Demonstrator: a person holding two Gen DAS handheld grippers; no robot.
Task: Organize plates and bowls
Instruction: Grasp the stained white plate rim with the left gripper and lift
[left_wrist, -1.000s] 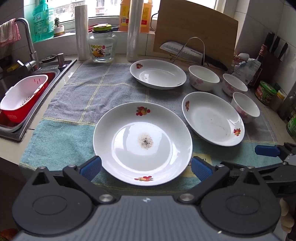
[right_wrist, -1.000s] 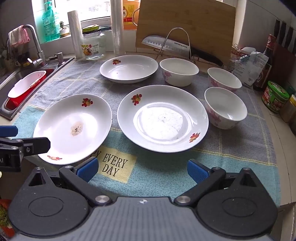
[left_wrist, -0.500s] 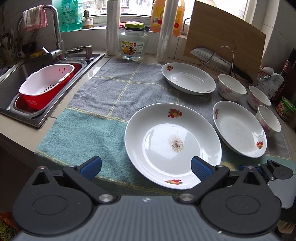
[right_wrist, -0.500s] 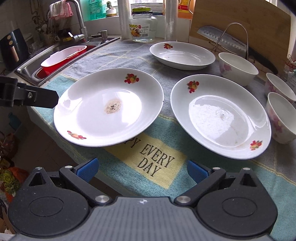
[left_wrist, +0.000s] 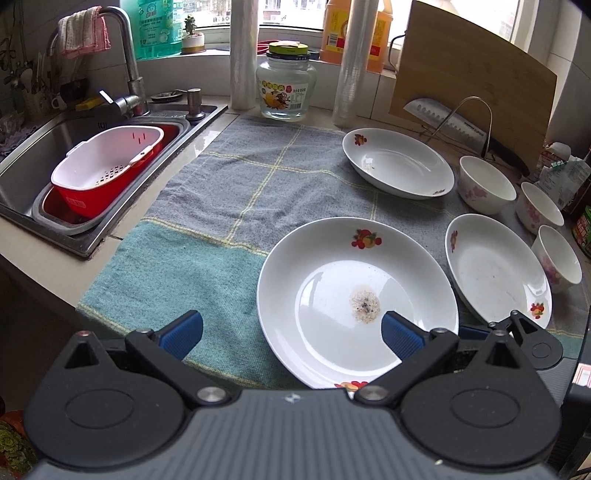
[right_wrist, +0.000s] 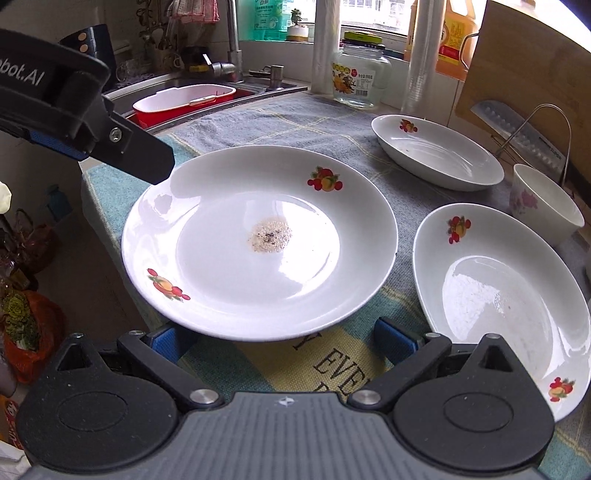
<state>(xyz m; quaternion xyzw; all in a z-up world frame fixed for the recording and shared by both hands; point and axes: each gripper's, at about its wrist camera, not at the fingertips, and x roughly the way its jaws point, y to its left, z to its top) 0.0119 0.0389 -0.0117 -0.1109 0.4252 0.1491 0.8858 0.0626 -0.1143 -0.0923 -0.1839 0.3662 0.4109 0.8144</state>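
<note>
Three white plates with fruit prints lie on the towel. The stained plate (left_wrist: 354, 295) is nearest, a second plate (left_wrist: 495, 273) lies to its right and a third plate (left_wrist: 397, 162) sits further back. Three floral bowls (left_wrist: 485, 184) (left_wrist: 539, 208) (left_wrist: 557, 258) line the right side. My left gripper (left_wrist: 291, 332) is open, its right finger over the stained plate's near rim. In the right wrist view my right gripper (right_wrist: 280, 339) is open at the near rim of the stained plate (right_wrist: 258, 240), and the rim overlaps its left fingertip. The left gripper (right_wrist: 122, 147) reaches this plate's left rim.
A steel sink (left_wrist: 22, 162) with a red and white strainer basket (left_wrist: 107, 166) lies to the left. A glass jar (left_wrist: 286, 88), film rolls, bottles, a cutting board (left_wrist: 472, 77) and a knife rack stand at the back. The counter's front edge is just below the stained plate.
Both grippers have shifted left and closed in on the stained plate. Each stays open. The plates and bowls have not moved.
</note>
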